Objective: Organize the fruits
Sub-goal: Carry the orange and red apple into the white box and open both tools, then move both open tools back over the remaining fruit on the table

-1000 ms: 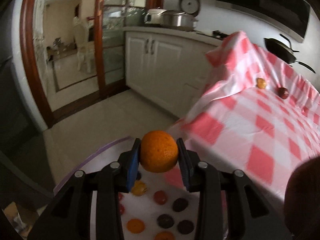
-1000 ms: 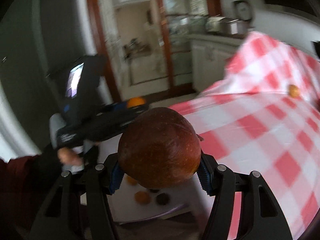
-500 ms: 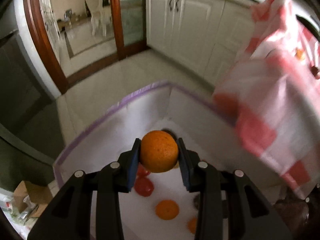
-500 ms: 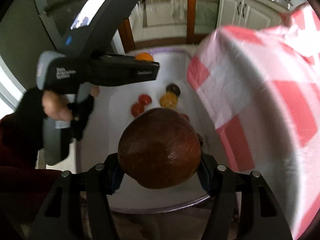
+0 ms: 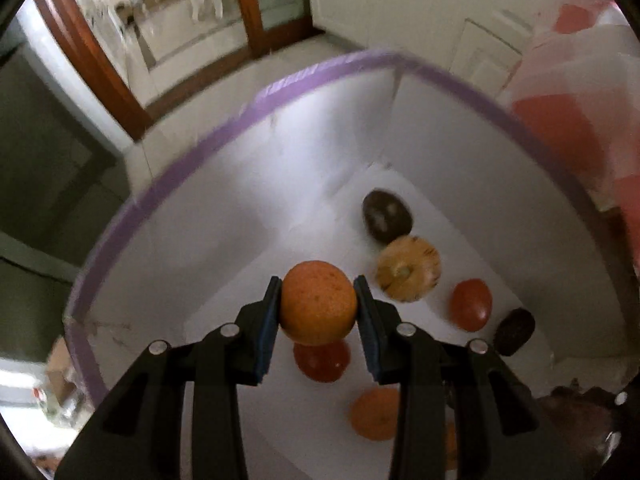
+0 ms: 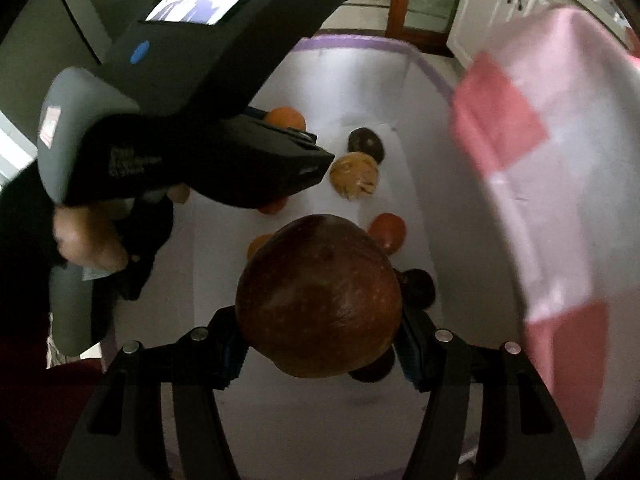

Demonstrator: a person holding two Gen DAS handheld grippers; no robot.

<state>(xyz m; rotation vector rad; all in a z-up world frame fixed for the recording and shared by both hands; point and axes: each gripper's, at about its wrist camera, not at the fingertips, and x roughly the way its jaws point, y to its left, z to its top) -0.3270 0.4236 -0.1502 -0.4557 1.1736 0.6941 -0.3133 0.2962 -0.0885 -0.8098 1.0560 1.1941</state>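
My left gripper (image 5: pixel 318 304) is shut on an orange (image 5: pixel 318 302) and holds it inside a white box with a purple rim (image 5: pixel 304 76), above the fruits on its floor. My right gripper (image 6: pixel 320 344) is shut on a large dark red apple (image 6: pixel 318 304), held over the same box (image 6: pixel 344 44). The left gripper's body (image 6: pixel 192 120) with its orange (image 6: pixel 285 118) shows at the left of the right wrist view. Several fruits lie on the box floor: a yellow one (image 5: pixel 408 274), a dark one (image 5: pixel 386 216), red ones (image 5: pixel 470 304).
The pink and white checked tablecloth (image 6: pixel 560 160) hangs at the right of the box. White cabinets (image 5: pixel 460 12) and a wood-framed glass door (image 5: pixel 248 8) stand beyond. The box walls enclose both grippers closely.
Both grippers have moved from above the table down and left over the box, each still holding its fruit. The left gripper has dropped lower into the box.
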